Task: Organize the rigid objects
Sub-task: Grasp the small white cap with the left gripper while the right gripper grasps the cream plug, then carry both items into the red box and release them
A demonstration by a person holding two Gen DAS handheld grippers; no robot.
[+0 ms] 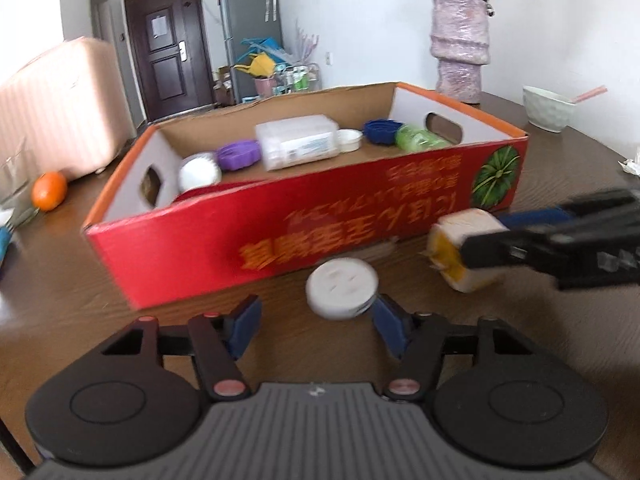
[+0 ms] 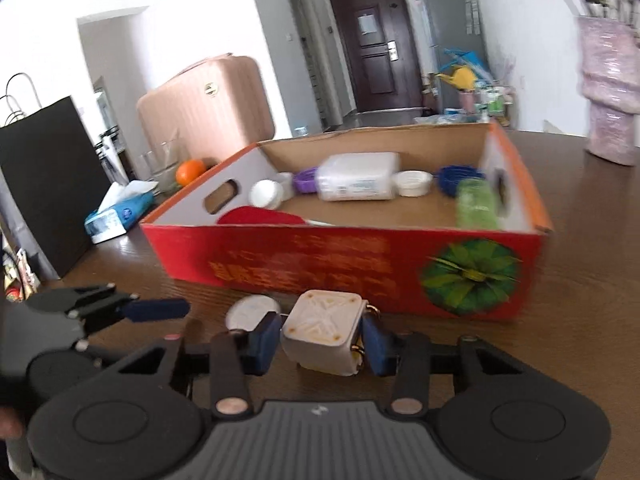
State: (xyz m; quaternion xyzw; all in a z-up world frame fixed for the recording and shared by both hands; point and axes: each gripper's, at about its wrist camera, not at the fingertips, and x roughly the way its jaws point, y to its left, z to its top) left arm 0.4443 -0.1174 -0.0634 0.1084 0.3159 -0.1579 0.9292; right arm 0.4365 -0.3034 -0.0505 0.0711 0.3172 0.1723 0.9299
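White disc, cream cube

Walls: white, daylit
Door: dark brown, closed, at the far end
Fridge: grey, right of the door
Suitcase: pink, upright beyond the bench
Bench: dark wood grain
Vase: pink, standing on the bench

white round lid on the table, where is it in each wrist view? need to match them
Left wrist: white round lid low centre, just ahead of the left tool, in front of the red box.
Right wrist: it sits lower centre-left, partly hidden behind the right tool's left pad.
Shared landmark: the green melon picture on the box front.
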